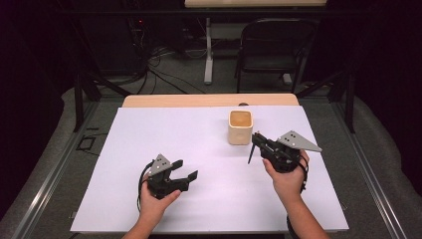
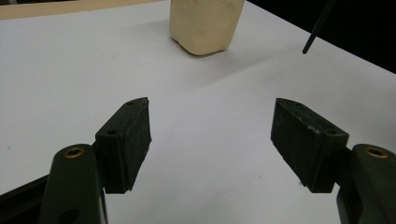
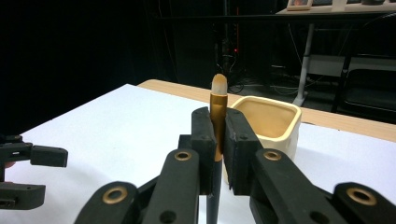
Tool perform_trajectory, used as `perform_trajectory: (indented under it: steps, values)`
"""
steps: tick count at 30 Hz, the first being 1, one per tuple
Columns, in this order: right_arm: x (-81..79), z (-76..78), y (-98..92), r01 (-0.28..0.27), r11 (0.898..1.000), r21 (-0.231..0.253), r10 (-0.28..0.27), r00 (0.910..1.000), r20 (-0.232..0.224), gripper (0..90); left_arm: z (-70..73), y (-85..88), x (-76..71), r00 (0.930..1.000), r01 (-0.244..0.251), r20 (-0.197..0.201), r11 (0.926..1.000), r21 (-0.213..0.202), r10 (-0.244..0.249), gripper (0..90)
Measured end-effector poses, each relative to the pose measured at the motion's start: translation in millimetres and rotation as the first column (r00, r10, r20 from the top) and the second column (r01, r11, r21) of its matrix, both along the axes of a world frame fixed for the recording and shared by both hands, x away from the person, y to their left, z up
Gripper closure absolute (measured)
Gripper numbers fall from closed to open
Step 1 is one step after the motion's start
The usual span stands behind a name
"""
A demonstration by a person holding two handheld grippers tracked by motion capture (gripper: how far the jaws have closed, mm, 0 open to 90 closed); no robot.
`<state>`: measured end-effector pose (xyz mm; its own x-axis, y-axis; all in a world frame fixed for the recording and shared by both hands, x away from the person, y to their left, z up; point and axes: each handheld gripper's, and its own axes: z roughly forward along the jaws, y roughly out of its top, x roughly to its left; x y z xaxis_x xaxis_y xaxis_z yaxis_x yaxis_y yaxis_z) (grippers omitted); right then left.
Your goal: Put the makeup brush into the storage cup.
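My right gripper (image 1: 257, 141) (image 3: 218, 140) is shut on a small brush (image 3: 217, 100) with a gold collar, a pale rounded tip and a dark handle. The brush stands upright between the pads, and its handle (image 1: 251, 153) hangs down toward the table. Just behind it, a cream square cup (image 1: 240, 127) (image 3: 273, 122) stands open and looks empty. My left gripper (image 1: 185, 169) (image 2: 212, 135) rests low over the white sheet at the front left, open with nothing between its jaws. The cup (image 2: 205, 23) and the brush's handle end (image 2: 316, 30) lie ahead of it.
A white sheet (image 1: 199, 199) covers the wooden table (image 1: 209, 100), whose far edge shows bare. A dark folding chair (image 1: 276, 45) and a desk leg stand on the floor beyond the table. Dark frame struts flank both sides.
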<state>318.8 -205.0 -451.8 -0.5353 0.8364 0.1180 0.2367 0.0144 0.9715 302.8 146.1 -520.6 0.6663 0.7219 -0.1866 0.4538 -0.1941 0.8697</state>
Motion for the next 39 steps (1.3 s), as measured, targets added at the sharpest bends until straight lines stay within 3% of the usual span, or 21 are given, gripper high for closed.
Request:
perform_trajectory:
  steps: [11, 39]
  values:
    - [12.4, 3.3, -5.1, -0.058, 0.998, -0.002, 0.058, 0.9983, -0.007, 83.6, 0.7, 0.6, 0.4, 1.0000, 0.000, 0.001, 1.0000, -0.005, 0.000, 29.1]
    - [36.5, 11.4, 1.6, 0.035, 0.998, -0.057, -0.033, 0.9988, 0.037, 83.6, 2.0, 0.9, 0.6, 1.0000, 0.000, 0.008, 1.0000, -0.001, 0.000, 29.0]
